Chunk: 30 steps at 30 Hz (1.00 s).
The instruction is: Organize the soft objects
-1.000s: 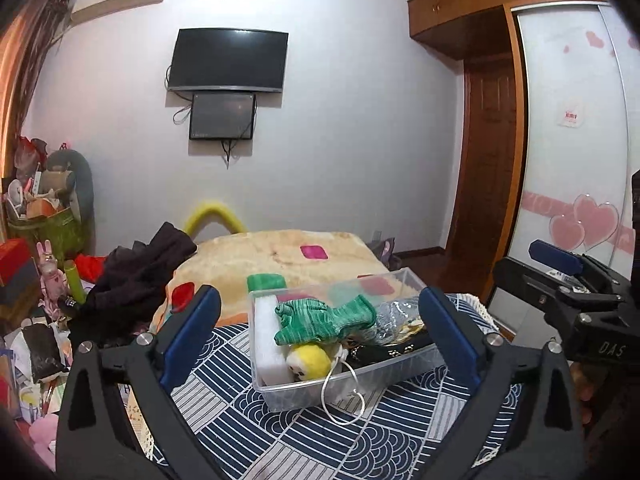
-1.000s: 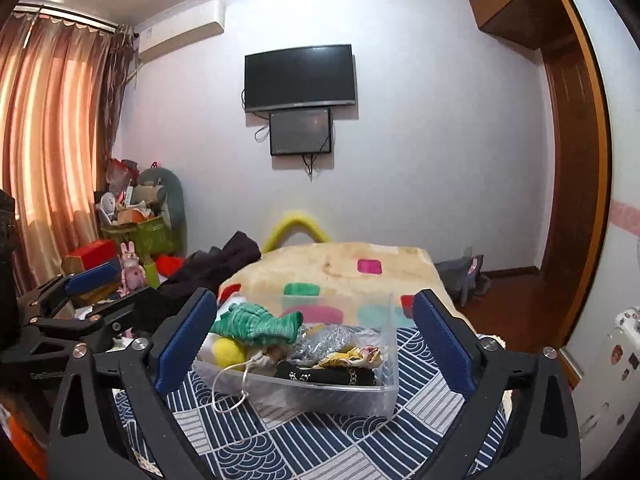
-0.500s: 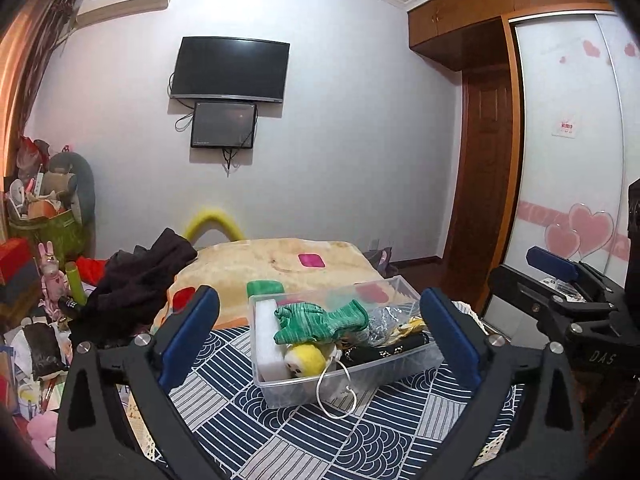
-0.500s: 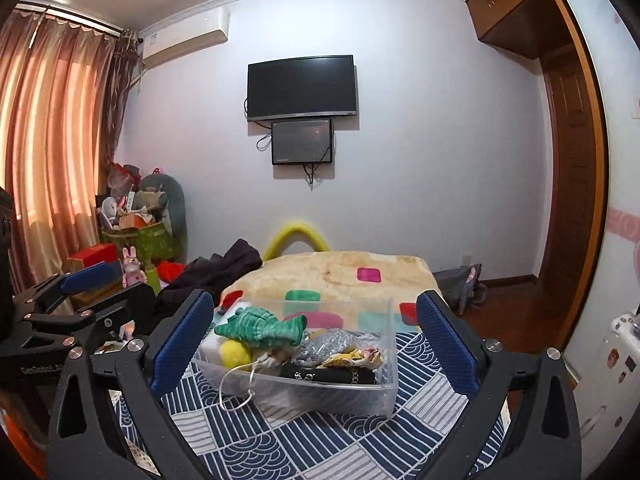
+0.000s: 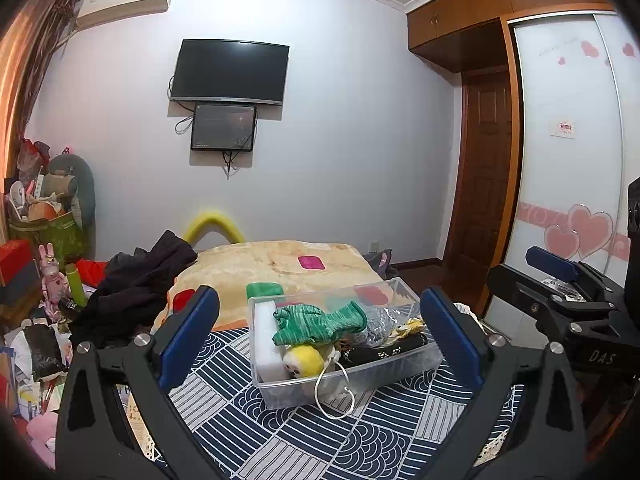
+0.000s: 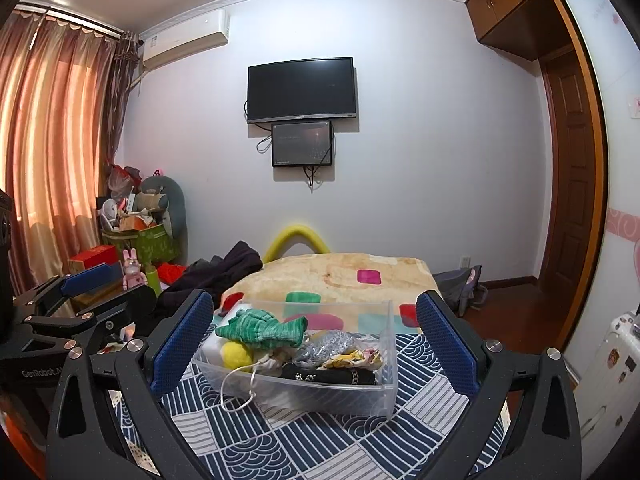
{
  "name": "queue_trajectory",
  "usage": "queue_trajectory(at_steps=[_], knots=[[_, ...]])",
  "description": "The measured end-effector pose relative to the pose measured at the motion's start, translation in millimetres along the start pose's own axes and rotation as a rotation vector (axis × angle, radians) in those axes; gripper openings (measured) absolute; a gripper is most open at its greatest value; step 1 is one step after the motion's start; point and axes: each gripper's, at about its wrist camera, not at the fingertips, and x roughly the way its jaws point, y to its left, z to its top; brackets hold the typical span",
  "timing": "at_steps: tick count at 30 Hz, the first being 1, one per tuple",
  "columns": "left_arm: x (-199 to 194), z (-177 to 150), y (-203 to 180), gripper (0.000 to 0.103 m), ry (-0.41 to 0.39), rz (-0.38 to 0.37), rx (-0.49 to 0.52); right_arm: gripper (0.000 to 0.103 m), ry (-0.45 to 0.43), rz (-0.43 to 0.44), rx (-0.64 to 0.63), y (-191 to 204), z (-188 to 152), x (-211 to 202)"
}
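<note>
A clear plastic bin (image 5: 412,366) (image 6: 384,384) stands on a navy patterned cloth (image 5: 320,436) (image 6: 280,440). It holds a green knit toy (image 5: 320,320) (image 6: 260,328), a yellow plush ball (image 5: 302,362) (image 6: 237,354), a white foam block (image 5: 266,336), a silver bag (image 6: 326,348), dark fabric (image 6: 328,376) and a white cord (image 5: 336,396) hanging over the front wall. My left gripper (image 5: 320,340) and right gripper (image 6: 316,340) are both open and empty, raised in front of the bin. The right gripper shows in the left view (image 5: 560,292), the left one in the right view (image 6: 80,304).
A bed with a tan blanket (image 5: 280,264) lies behind the bin, with dark clothes (image 5: 136,288) on its left. Clutter and a green basket (image 5: 48,232) fill the left corner. A TV (image 5: 230,72) hangs on the far wall. A wardrobe (image 5: 568,160) and door stand at right.
Both grippers have risen and tilted up a little, so the bin sits lower in both views. Both stay open and empty. Nothing in the bin has moved.
</note>
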Motion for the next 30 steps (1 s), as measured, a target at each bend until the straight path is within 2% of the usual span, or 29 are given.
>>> queue_trajectory(at_steps=[30], knots=[[-1.1,-1.8,-0.7,0.102,0.012,-0.003,-0.002,0.102,0.006,0.002,-0.001,3.4,-0.1,-3.8]])
